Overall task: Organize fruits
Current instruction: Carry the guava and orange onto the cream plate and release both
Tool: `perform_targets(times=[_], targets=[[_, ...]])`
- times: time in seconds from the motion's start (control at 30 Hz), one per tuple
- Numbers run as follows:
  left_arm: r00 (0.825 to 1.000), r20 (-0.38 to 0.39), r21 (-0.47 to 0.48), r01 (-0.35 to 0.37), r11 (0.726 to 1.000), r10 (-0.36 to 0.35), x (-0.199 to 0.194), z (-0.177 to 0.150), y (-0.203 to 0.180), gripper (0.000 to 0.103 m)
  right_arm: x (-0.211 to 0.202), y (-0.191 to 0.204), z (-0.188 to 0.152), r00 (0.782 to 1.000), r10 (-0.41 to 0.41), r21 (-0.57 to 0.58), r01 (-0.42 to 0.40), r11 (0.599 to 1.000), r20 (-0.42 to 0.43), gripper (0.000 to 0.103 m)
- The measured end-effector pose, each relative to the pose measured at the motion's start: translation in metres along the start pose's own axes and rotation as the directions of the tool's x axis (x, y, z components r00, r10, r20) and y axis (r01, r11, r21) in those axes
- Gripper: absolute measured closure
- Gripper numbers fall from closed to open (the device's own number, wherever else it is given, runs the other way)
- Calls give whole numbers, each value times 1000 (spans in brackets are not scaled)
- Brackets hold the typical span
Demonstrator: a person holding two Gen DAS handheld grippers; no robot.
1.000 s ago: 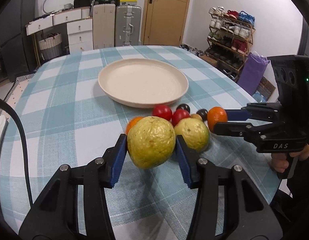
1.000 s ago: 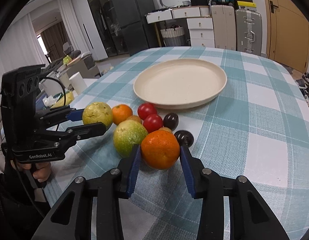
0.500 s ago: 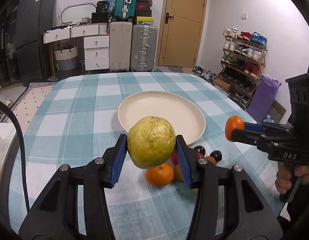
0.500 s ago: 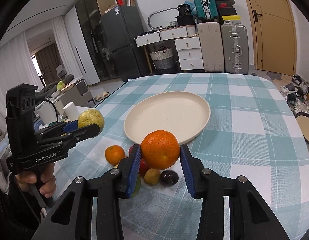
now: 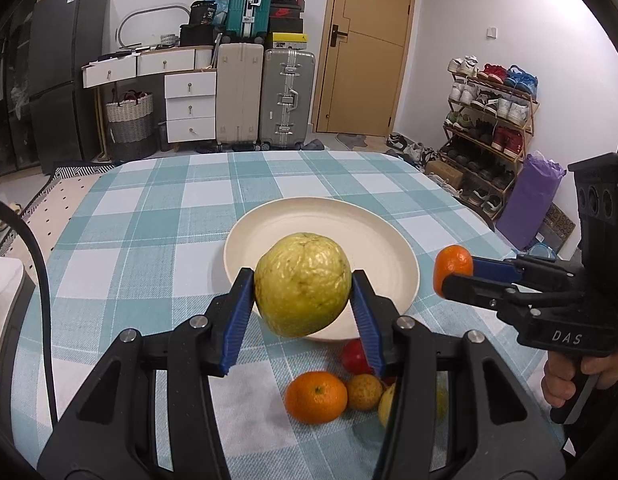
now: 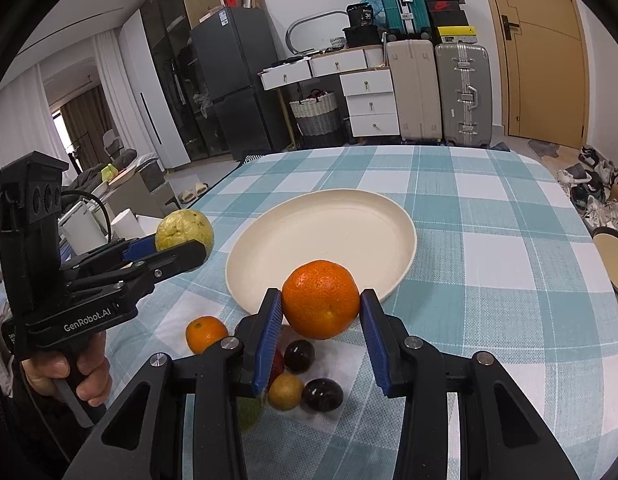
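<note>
Left gripper (image 5: 303,294): blue pads clamped on either side of a yellow-green guava (image 5: 303,285), which is carried clear of the table, in front of the near rim of the cream plate (image 5: 405,256). Right gripper (image 6: 320,306): pads pressed against both flanks of a large orange (image 6: 321,299), likewise held in the air just short of the plate's near edge. The plate lies on a teal-and-white checked tablecloth (image 6: 489,240). Fruit on the cloth, below the two grippers: a small mandarin (image 6: 206,334), a red tomato (image 5: 355,356), two dark plums (image 6: 299,356), a small yellowish fruit (image 6: 285,392), and a second green guava (image 6: 249,414), mostly hidden behind a gripper finger.
</note>
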State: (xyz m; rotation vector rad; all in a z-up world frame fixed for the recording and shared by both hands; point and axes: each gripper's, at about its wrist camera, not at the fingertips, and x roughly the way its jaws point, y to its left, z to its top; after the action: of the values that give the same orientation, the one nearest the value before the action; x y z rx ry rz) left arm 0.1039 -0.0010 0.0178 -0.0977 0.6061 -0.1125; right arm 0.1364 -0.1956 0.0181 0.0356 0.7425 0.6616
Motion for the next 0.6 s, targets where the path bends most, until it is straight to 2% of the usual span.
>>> perform_targets(times=[0.6], targets=[[997,-73,6,-2,1000,3,59,3,-1,57,43,-10,12,998,-11,35,13,999,-58,62]])
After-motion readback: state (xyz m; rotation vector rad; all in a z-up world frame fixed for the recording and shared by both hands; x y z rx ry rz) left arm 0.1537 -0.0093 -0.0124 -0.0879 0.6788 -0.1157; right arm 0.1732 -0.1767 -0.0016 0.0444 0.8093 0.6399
